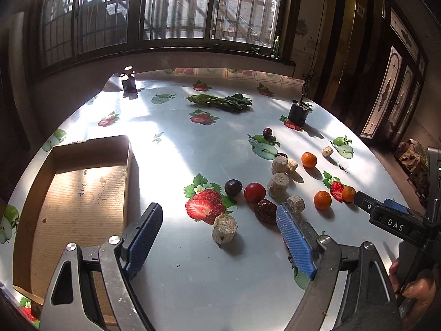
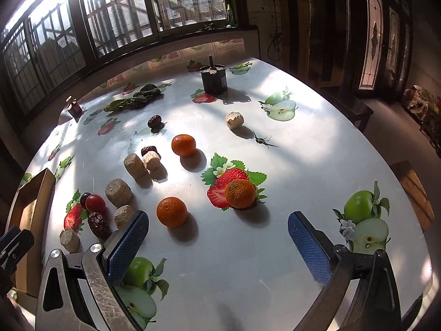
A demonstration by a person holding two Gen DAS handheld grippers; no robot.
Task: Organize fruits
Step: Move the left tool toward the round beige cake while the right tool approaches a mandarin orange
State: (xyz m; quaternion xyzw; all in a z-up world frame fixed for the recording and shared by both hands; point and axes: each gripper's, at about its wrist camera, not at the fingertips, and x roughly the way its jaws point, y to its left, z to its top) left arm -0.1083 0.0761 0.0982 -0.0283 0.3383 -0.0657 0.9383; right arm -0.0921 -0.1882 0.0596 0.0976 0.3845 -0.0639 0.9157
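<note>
Fruit lies scattered on the table: three oranges (image 2: 171,211) (image 2: 239,194) (image 2: 183,145), a cherry tomato (image 1: 254,192), a dark grape (image 1: 233,187) and wrinkled red dates (image 1: 265,211). Several beige cork-like cylinders (image 1: 224,230) sit among them. An empty cardboard box (image 1: 91,193) stands at the left. My left gripper (image 1: 219,209) hovers open above the table, nothing between its pads; one cylinder lies on the cloth below it. My right gripper (image 2: 217,216) is open too, above bare cloth just in front of two oranges, holding nothing.
The oval table (image 1: 193,275) wears a glossy cloth printed with strawberries and apples. Leafy greens (image 1: 220,102), a black pot (image 1: 298,113) and a small dark jar (image 1: 128,81) stand at the far side under the window. A small dry stem (image 2: 261,139) lies at right.
</note>
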